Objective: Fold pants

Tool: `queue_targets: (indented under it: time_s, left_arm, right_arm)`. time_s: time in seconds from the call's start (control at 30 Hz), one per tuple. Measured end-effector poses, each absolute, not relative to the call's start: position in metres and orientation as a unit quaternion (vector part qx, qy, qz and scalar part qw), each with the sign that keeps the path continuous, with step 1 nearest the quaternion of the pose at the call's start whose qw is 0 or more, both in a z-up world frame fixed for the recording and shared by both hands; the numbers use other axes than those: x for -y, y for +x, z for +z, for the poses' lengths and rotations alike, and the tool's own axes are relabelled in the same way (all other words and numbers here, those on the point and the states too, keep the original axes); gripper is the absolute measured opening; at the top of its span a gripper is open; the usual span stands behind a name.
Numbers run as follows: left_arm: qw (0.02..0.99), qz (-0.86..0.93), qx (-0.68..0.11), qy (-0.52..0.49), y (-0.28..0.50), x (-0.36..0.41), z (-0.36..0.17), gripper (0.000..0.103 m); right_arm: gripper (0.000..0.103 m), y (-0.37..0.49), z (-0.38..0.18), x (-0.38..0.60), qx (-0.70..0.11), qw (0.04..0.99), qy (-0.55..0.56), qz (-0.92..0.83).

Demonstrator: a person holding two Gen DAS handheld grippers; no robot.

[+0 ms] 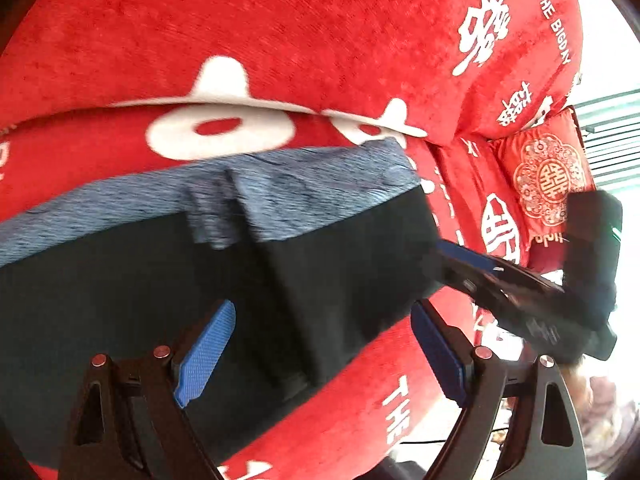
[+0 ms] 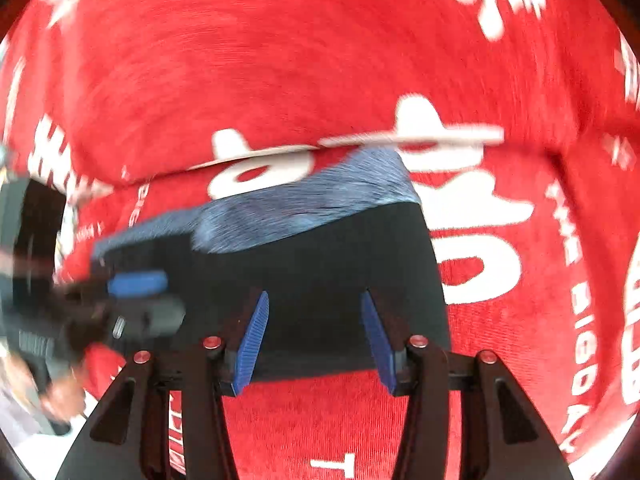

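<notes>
Black pants (image 1: 140, 280) with a grey-blue waistband (image 1: 304, 188) lie folded on a red blanket (image 1: 280, 40) printed with white characters. My left gripper (image 1: 320, 340) hovers over the pants with its blue pads (image 1: 204, 352) wide apart and nothing between them. My right gripper (image 2: 316, 336) stands open above the near edge of the pants (image 2: 340, 264), its pads (image 2: 252, 344) clear of the cloth. In the left wrist view the right gripper (image 1: 452, 264) reaches the pants' right edge. The right wrist view shows the left gripper (image 2: 136, 292) blurred at the pants' left end.
A red cushion (image 1: 548, 176) with a round white ornament lies at the right, beside a bright window area. The blanket's folded edge (image 2: 360, 140) runs just behind the waistband. A person's hand (image 2: 60, 392) holds the left gripper.
</notes>
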State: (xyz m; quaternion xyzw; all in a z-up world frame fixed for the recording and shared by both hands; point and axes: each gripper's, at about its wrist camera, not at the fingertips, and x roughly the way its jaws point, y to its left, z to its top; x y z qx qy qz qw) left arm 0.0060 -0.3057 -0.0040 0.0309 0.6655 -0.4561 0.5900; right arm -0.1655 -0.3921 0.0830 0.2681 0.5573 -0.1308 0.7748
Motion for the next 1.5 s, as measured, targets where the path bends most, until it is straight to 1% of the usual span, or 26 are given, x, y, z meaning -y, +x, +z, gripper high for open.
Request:
queue_targets:
  time_s: [0.03,0.1,0.27,0.37,0.4,0.43,0.47,0.5,0.6,0.63,0.67,0.7,0.73,0.87,1.0,1.03,1.07,1.13,1.23,1.27,1.3,1.33,1.37,1.4,1.43,1.5]
  left_arm:
    - [0.586,-0.457,-0.668,0.028,0.002,0.309,-0.004,0.09]
    - [0.579,-0.468,-0.668,0.025,-0.003,0.313,-0.003,0.084]
    - [0.567,-0.489,-0.662,0.04,-0.014,0.323,0.005,0.083]
    - [0.562,-0.478,-0.674,0.038,-0.011,0.331,-0.006,0.083]
    - [0.56,-0.475,-0.678,0.037,-0.011,0.333,-0.009,0.081]
    - [0.56,-0.468,-0.683,0.036,-0.01,0.336,-0.014,0.059]
    - [0.56,-0.459,-0.689,0.043,-0.009,0.339,-0.02,0.017]
    - [0.56,-0.449,-0.695,0.052,-0.008,0.341,-0.024,0.004]
    - [0.587,-0.436,-0.68,0.055,-0.007,0.333,-0.017,0.004]
    - [0.594,-0.44,-0.671,0.054,-0.009,0.327,-0.011,0.004]
    - [0.597,-0.441,-0.668,0.057,-0.01,0.323,-0.008,0.004]
    - [0.598,-0.44,-0.667,0.061,-0.012,0.319,-0.007,0.004]
    - [0.597,-0.438,-0.668,0.066,-0.015,0.315,-0.009,0.004]
    - [0.596,-0.432,-0.672,0.079,-0.021,0.314,-0.02,0.004]
    - [0.602,-0.422,-0.674,0.069,-0.02,0.314,-0.026,0.004]
    - [0.605,-0.417,-0.674,0.068,-0.019,0.313,-0.026,0.004]
    - [0.611,-0.411,-0.672,0.07,-0.019,0.313,-0.026,0.004]
    - [0.611,-0.405,-0.676,0.074,-0.018,0.314,-0.023,0.004]
    - [0.617,-0.4,-0.672,0.089,-0.018,0.314,-0.013,0.005]
    - [0.621,-0.396,-0.67,0.097,-0.018,0.313,-0.009,0.005]
    - [0.622,-0.395,-0.669,0.099,-0.018,0.312,-0.007,0.009]
    - [0.631,-0.388,-0.664,0.104,-0.017,0.309,-0.002,0.019]
    - [0.642,-0.377,-0.657,0.114,-0.017,0.306,0.001,0.043]
    - [0.654,-0.366,-0.651,0.125,-0.016,0.302,0.004,0.057]
    - [0.665,-0.356,-0.643,0.131,-0.015,0.295,0.007,0.072]
    - [0.672,-0.345,-0.642,0.131,-0.011,0.284,0.009,0.073]
  right_arm:
    - [0.053,-0.166,0.072,0.403,-0.559,0.763,0.301,-0.125]
    - [0.052,-0.168,0.057,0.412,-0.559,0.748,0.339,-0.113]
    - [0.053,-0.17,0.054,0.407,-0.552,0.752,0.346,-0.102]
    - [0.053,-0.17,0.052,0.408,-0.548,0.751,0.355,-0.099]
    - [0.053,-0.17,0.052,0.408,-0.547,0.751,0.358,-0.099]
    - [0.053,-0.171,0.051,0.408,-0.545,0.75,0.361,-0.098]
    - [0.053,-0.171,0.05,0.41,-0.544,0.75,0.364,-0.099]
    - [0.053,-0.172,0.05,0.411,-0.543,0.749,0.366,-0.098]
    - [0.053,-0.176,0.059,0.412,-0.542,0.748,0.373,-0.094]
    - [0.046,-0.177,0.064,0.412,-0.539,0.75,0.372,-0.088]
    - [0.028,-0.177,0.07,0.412,-0.535,0.754,0.371,-0.082]
    - [0.023,-0.176,0.077,0.413,-0.531,0.759,0.369,-0.074]
    - [0.02,-0.175,0.081,0.414,-0.53,0.762,0.366,-0.071]
    - [0.018,-0.152,0.085,0.426,-0.525,0.771,0.351,-0.076]
    - [0.018,-0.119,0.051,0.442,-0.543,0.757,0.352,-0.09]
    - [0.015,-0.113,0.033,0.443,-0.561,0.742,0.356,-0.092]
    - [0.009,-0.11,0.016,0.444,-0.571,0.732,0.36,-0.093]
    - [0.006,-0.111,0.011,0.446,-0.55,0.748,0.361,-0.085]
    - [0.007,-0.112,0.015,0.445,-0.554,0.743,0.365,-0.091]
    - [0.009,-0.112,0.016,0.444,-0.556,0.741,0.365,-0.092]
    - [0.011,-0.11,0.019,0.442,-0.558,0.74,0.364,-0.09]
    - [0.011,-0.107,0.021,0.438,-0.562,0.74,0.359,-0.087]
    - [0.011,-0.106,0.025,0.43,-0.569,0.74,0.35,-0.081]
    - [0.011,-0.103,0.028,0.422,-0.573,0.741,0.343,-0.075]
    - [0.015,-0.1,0.028,0.415,-0.573,0.743,0.34,-0.065]
    - [0.015,-0.089,0.029,0.393,-0.574,0.742,0.346,-0.03]
